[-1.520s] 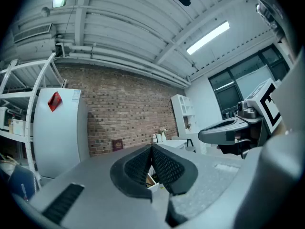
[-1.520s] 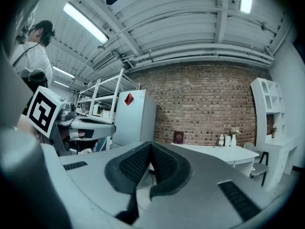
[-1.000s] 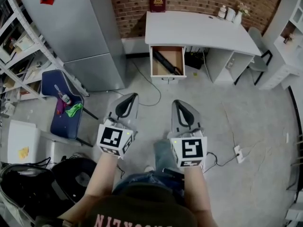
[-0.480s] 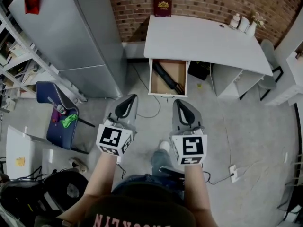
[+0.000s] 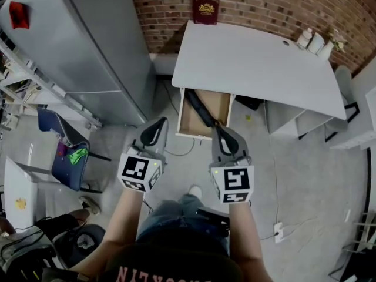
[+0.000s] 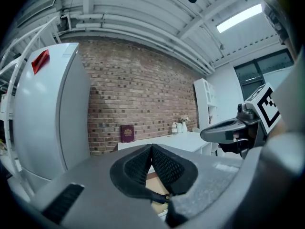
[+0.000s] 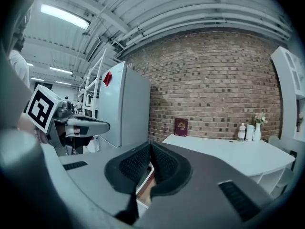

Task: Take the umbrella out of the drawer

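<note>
Lying slantwise in the open drawer (image 5: 189, 121), the black umbrella (image 5: 202, 110) is just ahead of the right gripper (image 5: 222, 135) and ahead and to the right of the left gripper (image 5: 156, 127). Both grippers are squeezed shut with nothing in them. To do this step well, I think one gripper should open wide first, come down over the umbrella's middle and pinch across its thin side. Then it should lift slowly, so the umbrella does not bump the white desk (image 5: 252, 63).
</note>
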Demonstrator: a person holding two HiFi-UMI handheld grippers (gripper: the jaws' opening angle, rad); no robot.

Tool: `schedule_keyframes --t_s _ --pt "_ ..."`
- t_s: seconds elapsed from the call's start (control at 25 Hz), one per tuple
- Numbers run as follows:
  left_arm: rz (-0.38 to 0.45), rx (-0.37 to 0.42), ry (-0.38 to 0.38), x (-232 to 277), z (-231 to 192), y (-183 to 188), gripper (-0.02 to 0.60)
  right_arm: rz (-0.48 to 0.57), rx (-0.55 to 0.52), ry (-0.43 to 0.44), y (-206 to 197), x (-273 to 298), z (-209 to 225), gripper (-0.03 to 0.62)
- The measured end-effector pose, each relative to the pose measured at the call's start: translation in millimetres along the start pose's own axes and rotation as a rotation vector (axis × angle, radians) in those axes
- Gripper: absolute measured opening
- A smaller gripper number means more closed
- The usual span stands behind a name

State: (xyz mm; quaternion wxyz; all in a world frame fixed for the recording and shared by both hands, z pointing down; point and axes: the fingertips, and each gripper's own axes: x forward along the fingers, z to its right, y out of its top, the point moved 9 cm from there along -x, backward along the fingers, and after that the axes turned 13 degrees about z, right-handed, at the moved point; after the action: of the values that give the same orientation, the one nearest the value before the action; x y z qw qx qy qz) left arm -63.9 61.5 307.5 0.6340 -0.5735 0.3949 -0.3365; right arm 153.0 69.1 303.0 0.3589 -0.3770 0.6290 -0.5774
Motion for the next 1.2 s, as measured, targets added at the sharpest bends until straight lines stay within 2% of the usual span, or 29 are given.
schedule_keyframes --t_s 0.12,0.32,0.52,0.64,0.88,1.0,1.2 --pt "-0.029 -0.008 0.006 19 -8 -15 -0.003 -0.029 0.036 0.013 -15 22 12 -0.008" --pt "-0.068 -0.038 0.006 46 -21 -49 -0.003 -0.012 0.119 0.103 -51 56 18 -0.008" --pt "-0.12 -0.073 -0.02 70 -32 -89 -0.003 -0.046 0.211 0.091 -89 86 30 -0.008" --pt "-0.148 -0.089 -0.031 90 -44 -114 -0.003 -0.081 0.21 0.081 -112 111 40 -0.008" --pt "-0.203 -0.119 -0.039 119 -63 -162 -0.003 -0.232 0.156 0.131 -168 148 44 -0.008" --pt "-0.22 -0.138 -0.042 130 -69 -185 -0.003 -0.271 0.14 0.125 -197 164 48 -0.006" --pt "-0.246 -0.155 -0.039 147 -77 -218 -0.003 -0.35 0.128 0.118 -238 189 58 0.14"
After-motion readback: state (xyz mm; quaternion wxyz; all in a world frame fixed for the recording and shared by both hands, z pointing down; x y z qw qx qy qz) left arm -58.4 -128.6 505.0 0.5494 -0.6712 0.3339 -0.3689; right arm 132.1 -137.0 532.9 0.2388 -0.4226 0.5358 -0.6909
